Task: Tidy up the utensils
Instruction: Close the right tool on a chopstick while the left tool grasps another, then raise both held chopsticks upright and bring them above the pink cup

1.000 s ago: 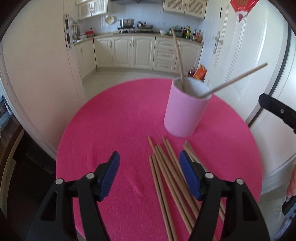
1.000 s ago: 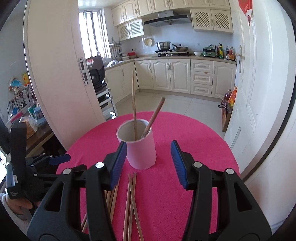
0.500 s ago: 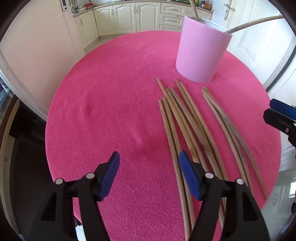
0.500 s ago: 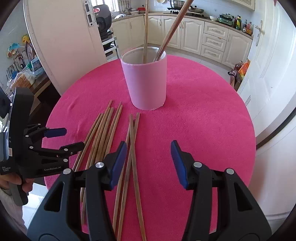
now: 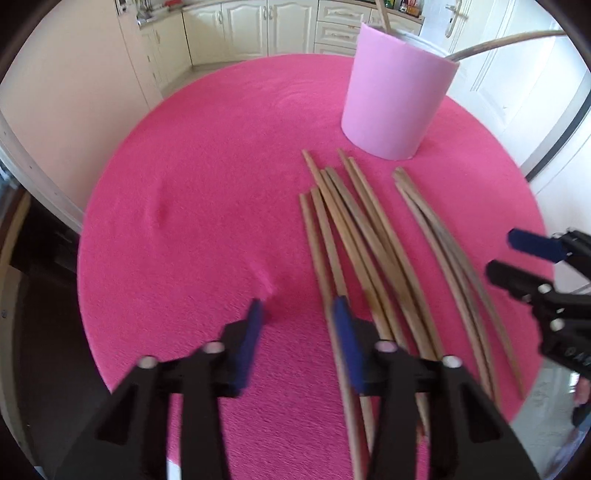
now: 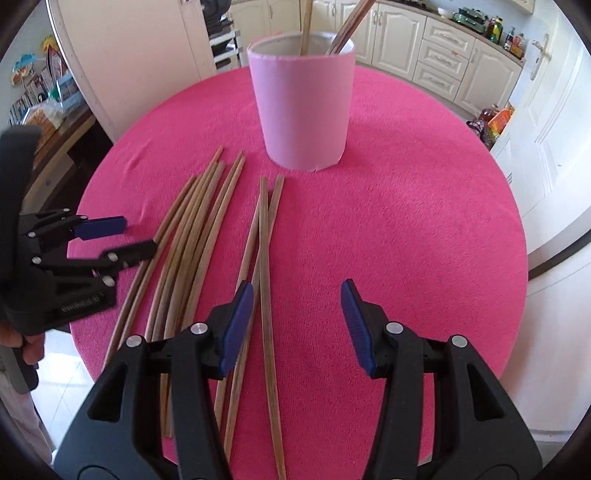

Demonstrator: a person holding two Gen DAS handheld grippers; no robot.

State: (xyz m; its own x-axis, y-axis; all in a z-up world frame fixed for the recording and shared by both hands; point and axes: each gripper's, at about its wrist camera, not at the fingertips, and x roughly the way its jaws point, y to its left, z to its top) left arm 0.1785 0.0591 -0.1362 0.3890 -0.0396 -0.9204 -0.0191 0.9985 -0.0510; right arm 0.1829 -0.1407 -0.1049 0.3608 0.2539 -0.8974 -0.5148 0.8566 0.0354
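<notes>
The left gripper (image 5: 297, 314) is smeared with motion blur at the bottom of its own view, its jaws closing, and I cannot tell whether a pad touches a chopstick. The loose chopsticks (image 5: 354, 236) run under its black frame and off the bottom edge. The 2 sticks in the pink cup (image 6: 301, 99) are cut off by the top edge. Bottles (image 6: 506, 33) at upper right are too small to read.

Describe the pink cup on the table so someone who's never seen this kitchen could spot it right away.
Start at the round table covered in bright pink cloth. At its far side, past the loose wooden chopsticks lying flat on the cloth, stands the pale pink cylindrical holder. It is the only upright thing on the table, lighter than the cloth, with a few chopsticks poking out of its top.
</notes>
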